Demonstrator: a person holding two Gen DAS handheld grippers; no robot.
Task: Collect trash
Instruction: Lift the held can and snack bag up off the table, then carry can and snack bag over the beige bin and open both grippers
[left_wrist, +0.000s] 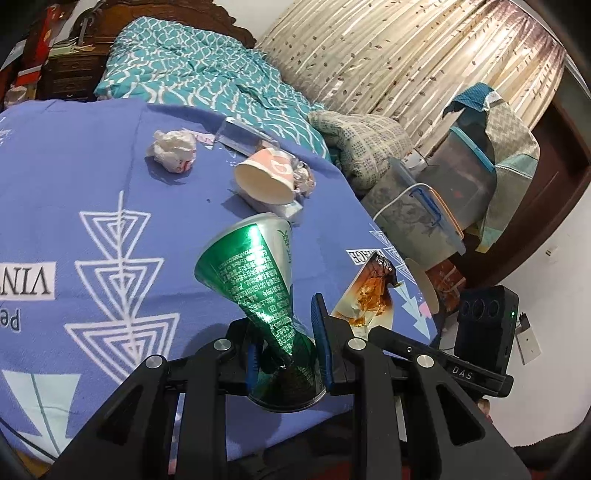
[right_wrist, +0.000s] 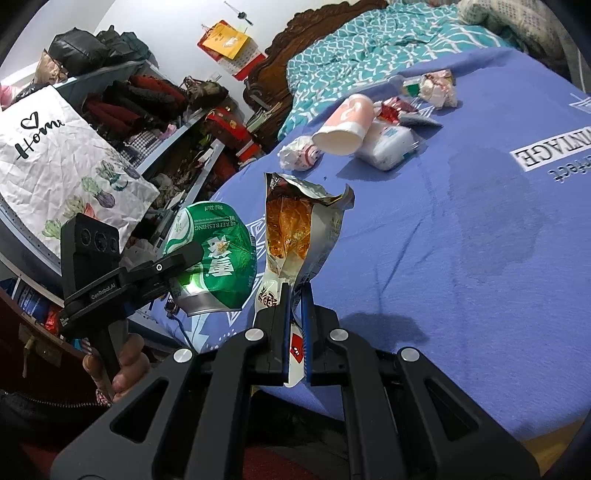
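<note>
My left gripper is shut on a crushed green can, held above the blue bedspread; the can also shows in the right wrist view. My right gripper is shut on an opened snack wrapper, which shows in the left wrist view too. On the spread lie a crumpled white paper, a tipped pink paper cup, a white tissue pack and small crumpled wrappers.
A teal patterned quilt lies beyond the spread. Plastic storage boxes and a curtain stand to the right of the bed. A cluttered shelf with a white "Home" bag stands to the left. A damp patch marks the spread.
</note>
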